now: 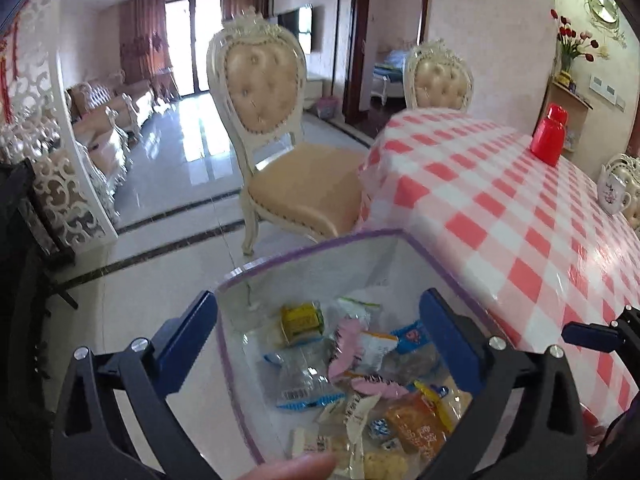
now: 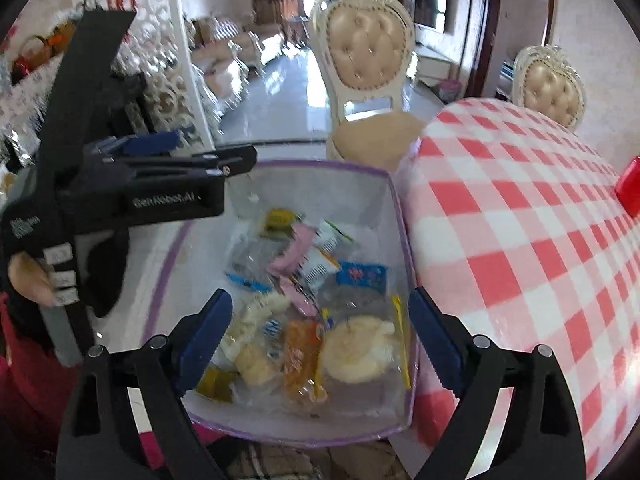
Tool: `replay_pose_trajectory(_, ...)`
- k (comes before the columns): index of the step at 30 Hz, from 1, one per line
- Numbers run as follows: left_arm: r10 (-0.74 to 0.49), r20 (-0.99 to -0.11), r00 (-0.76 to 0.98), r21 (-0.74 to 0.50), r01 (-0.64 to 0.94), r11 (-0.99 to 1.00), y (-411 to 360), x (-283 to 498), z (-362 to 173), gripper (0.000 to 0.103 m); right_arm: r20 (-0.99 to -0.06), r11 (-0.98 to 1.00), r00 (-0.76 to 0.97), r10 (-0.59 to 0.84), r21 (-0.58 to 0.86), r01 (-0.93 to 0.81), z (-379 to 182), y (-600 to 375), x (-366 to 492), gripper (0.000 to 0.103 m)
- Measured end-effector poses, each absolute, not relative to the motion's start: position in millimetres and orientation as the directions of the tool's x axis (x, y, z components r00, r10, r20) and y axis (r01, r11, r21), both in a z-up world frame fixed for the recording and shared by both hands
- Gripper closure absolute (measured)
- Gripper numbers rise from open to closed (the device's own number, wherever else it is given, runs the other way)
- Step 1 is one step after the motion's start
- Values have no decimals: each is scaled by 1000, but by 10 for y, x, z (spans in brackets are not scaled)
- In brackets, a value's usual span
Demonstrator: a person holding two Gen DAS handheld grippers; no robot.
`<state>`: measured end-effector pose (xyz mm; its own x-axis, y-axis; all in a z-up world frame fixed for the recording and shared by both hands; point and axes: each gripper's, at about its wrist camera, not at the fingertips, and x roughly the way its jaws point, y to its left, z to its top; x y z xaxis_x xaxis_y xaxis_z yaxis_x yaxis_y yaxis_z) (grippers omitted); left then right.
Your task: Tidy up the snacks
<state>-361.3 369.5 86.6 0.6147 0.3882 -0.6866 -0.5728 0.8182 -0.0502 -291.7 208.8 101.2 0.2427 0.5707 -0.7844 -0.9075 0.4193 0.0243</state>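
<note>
Bag (image 2: pixel 280 184) rim beside table (image 2: pixel 520 240) edge (seemingly touching)

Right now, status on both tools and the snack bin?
Left tool open, empty. Right tool open, empty. Snack bin full of wrapped snacks, sitting beside table. Nothing blocking.

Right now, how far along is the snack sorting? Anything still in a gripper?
Done: the wrapped snacks sit piled in the clear purple-trimmed bin beside the checked table. In hand: nothing; the left gripper and right gripper hover open over the bin. Left: no loose snacks show on the visible tablecloth, only a red container; the rest is out of view.
</note>
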Motion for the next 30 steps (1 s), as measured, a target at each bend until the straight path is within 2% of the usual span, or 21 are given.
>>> replay_pose_trajectory(5,321,-768,554,-52,-554,831,3696,-3462,636,2,-840,430,202,503,41,-902,770,2135,-2893,16)
replay_pose_trajectory(10,295,-805,515,-41,-545,838,3655,-3366,430,2,-876,475,175,450,68,-877,577,2143,-2798,16)
replay_pose_trajectory(30,258,-844,470,-30,-522,852,3591,-3252,224,2,-894,498,162,418,77,-864,439,2149,-2773,16)
